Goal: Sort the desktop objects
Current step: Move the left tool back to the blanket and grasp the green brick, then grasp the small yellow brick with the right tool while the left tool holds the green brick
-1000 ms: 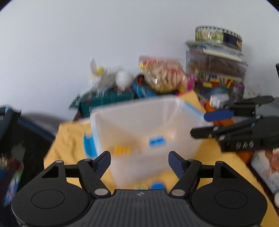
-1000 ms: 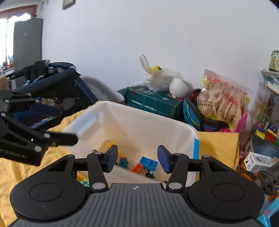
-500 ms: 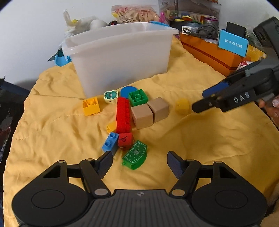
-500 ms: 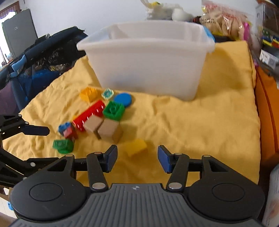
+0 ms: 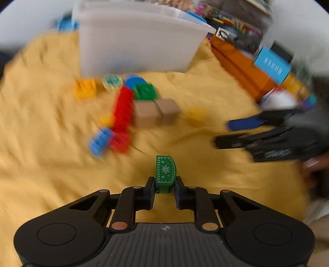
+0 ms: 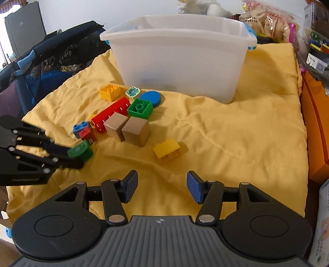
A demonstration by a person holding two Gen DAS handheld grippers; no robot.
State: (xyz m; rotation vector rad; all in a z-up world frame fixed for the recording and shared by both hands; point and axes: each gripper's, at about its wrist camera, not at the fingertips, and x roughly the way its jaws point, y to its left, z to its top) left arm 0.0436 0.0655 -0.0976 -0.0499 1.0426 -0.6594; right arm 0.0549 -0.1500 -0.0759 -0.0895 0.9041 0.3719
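Note:
My left gripper is shut on a green curved block with a snowflake print; the block also shows in the right wrist view, just above the yellow cloth. My right gripper is open and empty, a little short of a yellow brick. Loose toys lie on the cloth: two tan cubes, a red long brick, a green brick, a blue disc, a yellow brick and a blue-red brick. A white plastic bin stands behind them.
An orange box lines the right edge of the cloth. A dark blue mesh cot stands at the left. Bags, boxes and toys are piled behind the bin.
Both grippers came down from above the bin to the cloth. My left gripper has closed on the green curved block and lifted it. The left view is blurred with motion.

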